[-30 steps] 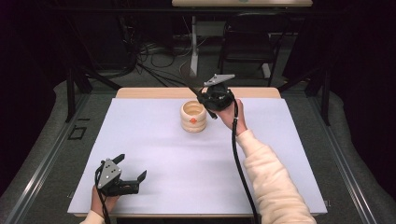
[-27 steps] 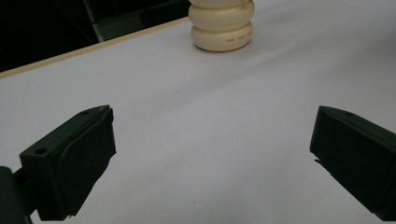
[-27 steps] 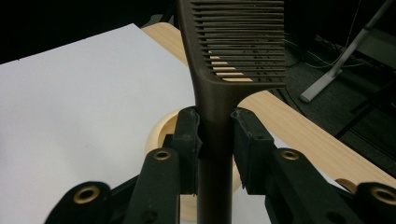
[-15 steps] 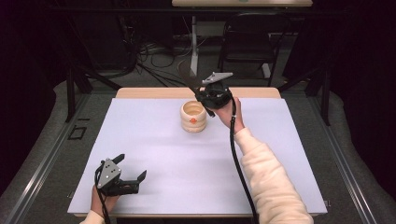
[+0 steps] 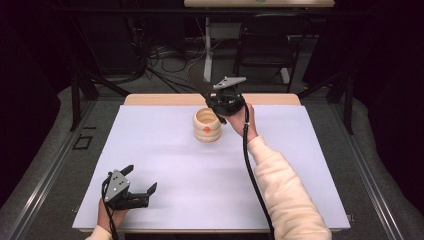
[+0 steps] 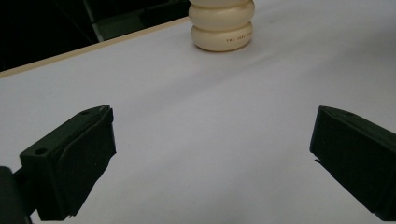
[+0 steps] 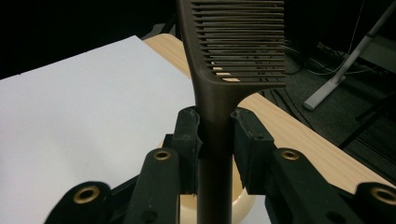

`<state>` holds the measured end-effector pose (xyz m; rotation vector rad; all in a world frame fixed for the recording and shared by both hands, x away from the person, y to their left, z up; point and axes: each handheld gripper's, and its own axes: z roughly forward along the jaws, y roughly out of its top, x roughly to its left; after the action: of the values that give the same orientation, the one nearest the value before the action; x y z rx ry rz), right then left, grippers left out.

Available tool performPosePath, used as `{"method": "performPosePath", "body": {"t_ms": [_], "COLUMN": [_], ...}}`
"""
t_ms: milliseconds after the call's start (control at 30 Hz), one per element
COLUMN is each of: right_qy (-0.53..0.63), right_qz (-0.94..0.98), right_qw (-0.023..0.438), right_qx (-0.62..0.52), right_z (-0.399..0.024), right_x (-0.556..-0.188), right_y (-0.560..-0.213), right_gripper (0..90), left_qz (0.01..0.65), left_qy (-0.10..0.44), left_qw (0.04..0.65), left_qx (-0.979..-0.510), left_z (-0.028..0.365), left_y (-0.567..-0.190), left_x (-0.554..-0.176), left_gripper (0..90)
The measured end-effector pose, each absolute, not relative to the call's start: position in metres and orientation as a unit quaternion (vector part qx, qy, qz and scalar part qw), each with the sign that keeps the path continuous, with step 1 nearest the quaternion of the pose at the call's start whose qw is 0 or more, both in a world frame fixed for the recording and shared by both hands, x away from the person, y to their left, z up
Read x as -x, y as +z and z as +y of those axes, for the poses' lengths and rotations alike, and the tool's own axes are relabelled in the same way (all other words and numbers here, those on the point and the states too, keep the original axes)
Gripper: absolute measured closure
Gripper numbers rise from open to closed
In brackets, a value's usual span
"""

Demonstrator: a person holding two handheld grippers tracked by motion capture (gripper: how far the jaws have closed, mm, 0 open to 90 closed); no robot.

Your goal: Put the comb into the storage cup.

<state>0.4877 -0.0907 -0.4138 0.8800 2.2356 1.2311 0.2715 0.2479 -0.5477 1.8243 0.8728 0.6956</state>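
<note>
A cream ribbed cup (image 5: 207, 125) stands on the white sheet (image 5: 165, 150) toward the table's far side. My right gripper (image 5: 216, 101) hovers just above and right of the cup, shut on the handle of a brown comb (image 5: 198, 81). The comb's toothed head points up and away to the far left. In the right gripper view the pads (image 7: 188, 135) clamp the comb (image 7: 233, 42) by its handle, with the cup (image 7: 243, 201) below. My left gripper (image 5: 138, 187) rests open at the near left of the sheet. In the left gripper view the left gripper (image 6: 212, 158) holds nothing, and the cup (image 6: 222, 25) stands far ahead.
The wooden tabletop (image 5: 155, 99) shows as a strip beyond the sheet's far edge. Behind the table are a chair (image 5: 265, 45), cables on the floor and a stand pole (image 5: 207, 45). A person's cream sleeve (image 5: 285, 190) crosses the right half of the sheet.
The right gripper and its comb have drifted very slightly to the left above the cup. The left gripper has stayed where it was.
</note>
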Motion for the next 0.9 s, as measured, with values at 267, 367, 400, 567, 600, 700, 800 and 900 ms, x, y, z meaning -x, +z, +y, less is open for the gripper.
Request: {"method": "performPosePath", "body": {"t_ms": [267,367,400,567,600,700,800,900], "right_qy": [0.456,0.457,0.459,0.462,0.462,0.461,0.464,0.466], "right_qz": [0.801,0.8,0.799,0.796,0.796,0.797,0.795,0.793], "right_qw": [0.223,0.225,0.224,0.228,0.228,0.23,0.231,0.234], "right_qx": [-0.317,-0.317,-0.317,-0.317,-0.317,-0.316,-0.315,-0.314], "right_z": [-0.086,-0.085,-0.085,-0.083,-0.083,-0.081,-0.079,-0.077], "right_x": [-0.491,-0.491,-0.491,-0.493,-0.493,-0.494,-0.496,-0.497], "right_y": [-0.413,-0.412,-0.412,-0.411,-0.412,-0.412,-0.413,-0.413], "right_gripper": [72.0,72.0,72.0,72.0,72.0,72.0,72.0,72.0], "left_qz": [0.357,0.357,0.357,0.356,0.356,0.355,0.355,0.356], "left_qy": [0.286,0.286,0.286,0.286,0.286,0.287,0.287,0.287], "left_qw": [0.48,0.48,0.48,0.48,0.481,0.48,0.479,0.479], "left_qx": [-0.748,-0.748,-0.749,-0.749,-0.748,-0.749,-0.75,-0.75], "left_z": [0.248,0.248,0.248,0.248,0.248,0.248,0.248,0.248], "left_y": [-0.548,-0.548,-0.548,-0.548,-0.548,-0.548,-0.547,-0.548], "left_x": [-0.272,-0.272,-0.272,-0.272,-0.272,-0.272,-0.272,-0.272], "left_gripper": [0.0,0.0,0.0,0.0,0.0,0.0,0.0,0.0]}}
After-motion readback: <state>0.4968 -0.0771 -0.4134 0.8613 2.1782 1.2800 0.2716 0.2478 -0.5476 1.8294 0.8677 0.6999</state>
